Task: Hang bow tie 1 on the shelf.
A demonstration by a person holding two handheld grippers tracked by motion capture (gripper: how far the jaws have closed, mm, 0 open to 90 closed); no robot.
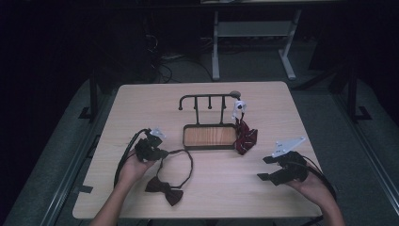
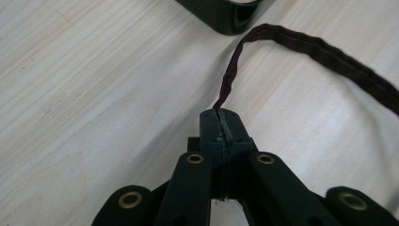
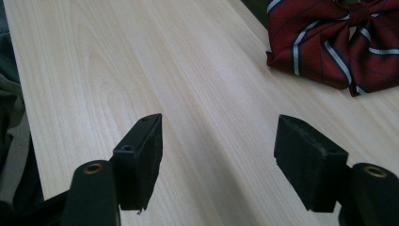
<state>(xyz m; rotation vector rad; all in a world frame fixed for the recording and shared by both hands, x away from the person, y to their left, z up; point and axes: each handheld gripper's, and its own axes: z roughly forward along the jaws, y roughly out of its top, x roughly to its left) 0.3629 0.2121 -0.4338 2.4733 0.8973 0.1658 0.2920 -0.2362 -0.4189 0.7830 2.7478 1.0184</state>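
Now the left gripper (image 2: 221,123) pinches the dark bow tie's strap (image 2: 301,44).
Right gripper (image 3: 219,155) spread, idle at lower right; likely next: lifting the loop toward the rack (image 1: 207,97).

Strap (image 2: 306,44) end hidden inside left claw (image 2: 221,123); its far part cut off at frame's right edge. Striped bow tie (image 3: 329,42) cropped top/right. Rack (image 2: 221,14) corner cropped & blurry.

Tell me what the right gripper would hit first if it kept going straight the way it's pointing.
Probably nothing soon: the open right gripper looks along bare table. The striped red bow tie lies off to one side of that line, though depth is hard to judge.
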